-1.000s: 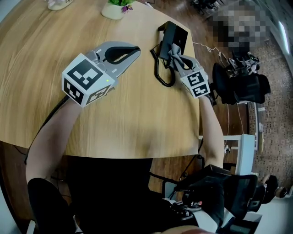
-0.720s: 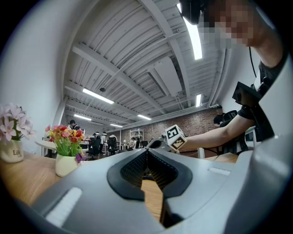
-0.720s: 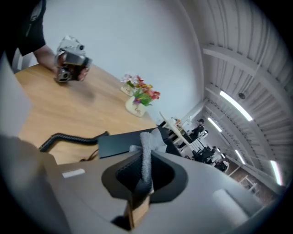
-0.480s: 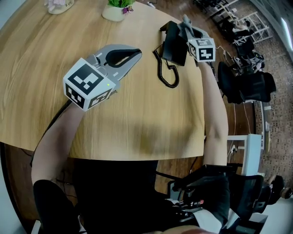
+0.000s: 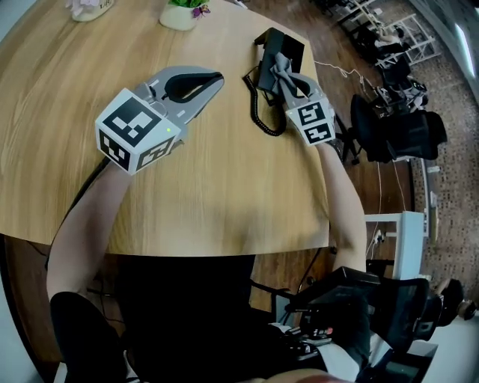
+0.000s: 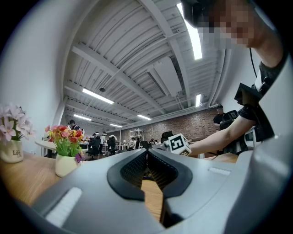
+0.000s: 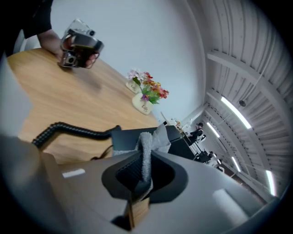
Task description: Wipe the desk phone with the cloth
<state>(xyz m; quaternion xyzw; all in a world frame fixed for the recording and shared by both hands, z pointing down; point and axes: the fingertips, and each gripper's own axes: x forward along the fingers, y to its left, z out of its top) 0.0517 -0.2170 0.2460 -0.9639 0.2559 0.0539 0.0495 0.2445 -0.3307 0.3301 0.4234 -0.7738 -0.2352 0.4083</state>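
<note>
Right gripper (image 5: 277, 72) clamped on grey cloth (image 7: 146, 145), cloth up at black desk phone (image 5: 283, 46), left gripper (image 5: 212, 78) pinched shut, empty, over wooden table (image 5: 224, 187)

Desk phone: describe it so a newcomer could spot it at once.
On the round wooden table, look to the far right edge. The desk phone is the black box there, at the right gripper's tips. Unlike the pale flower pots, it is black and trails a coiled cord.
</note>
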